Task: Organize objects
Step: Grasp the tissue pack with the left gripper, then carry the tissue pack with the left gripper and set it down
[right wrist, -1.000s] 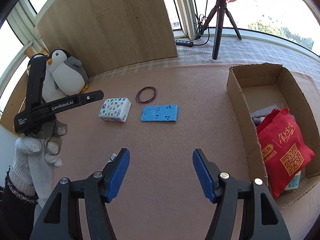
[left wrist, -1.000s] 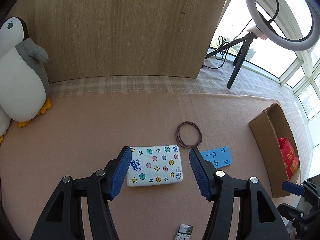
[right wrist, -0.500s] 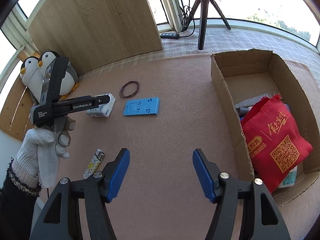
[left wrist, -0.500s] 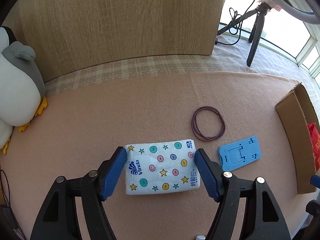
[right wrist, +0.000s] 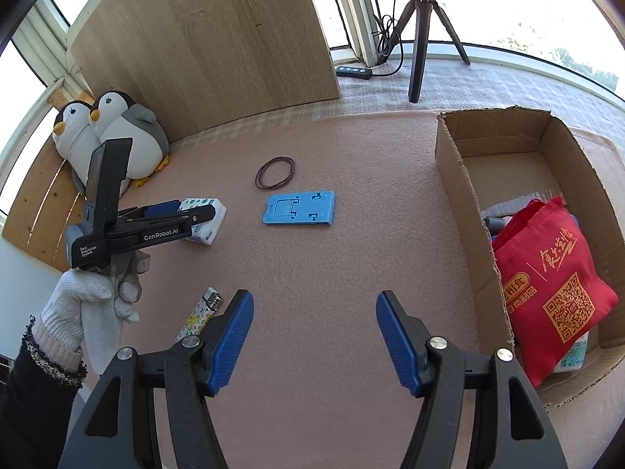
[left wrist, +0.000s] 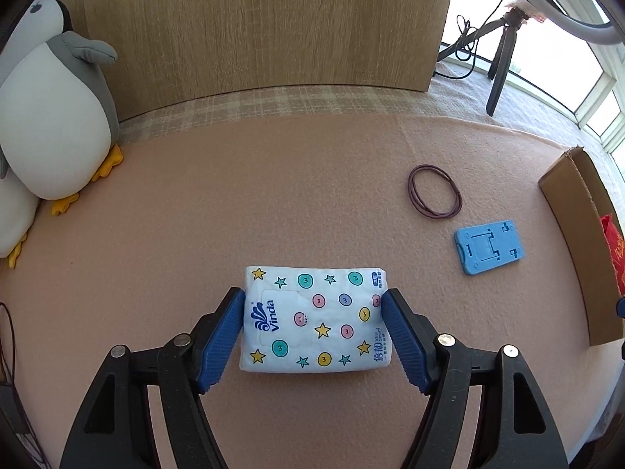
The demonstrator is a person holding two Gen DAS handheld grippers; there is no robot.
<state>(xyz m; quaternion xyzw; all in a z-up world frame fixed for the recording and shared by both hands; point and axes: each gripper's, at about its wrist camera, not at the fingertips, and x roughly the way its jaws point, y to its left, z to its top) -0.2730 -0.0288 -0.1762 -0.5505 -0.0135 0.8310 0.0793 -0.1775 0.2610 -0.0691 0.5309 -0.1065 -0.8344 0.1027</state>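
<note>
Left wrist view: our left tool [left wrist: 314, 336], jaws just widened, straddles the star-printed white tissue pack [left wrist: 314, 318] at lower centre, ungripped; next we close. Right tool [right wrist: 314, 342] hangs open, empty.

Bright window daylight, sharp focus, fisheye-bent edges, overexposed panes
</note>
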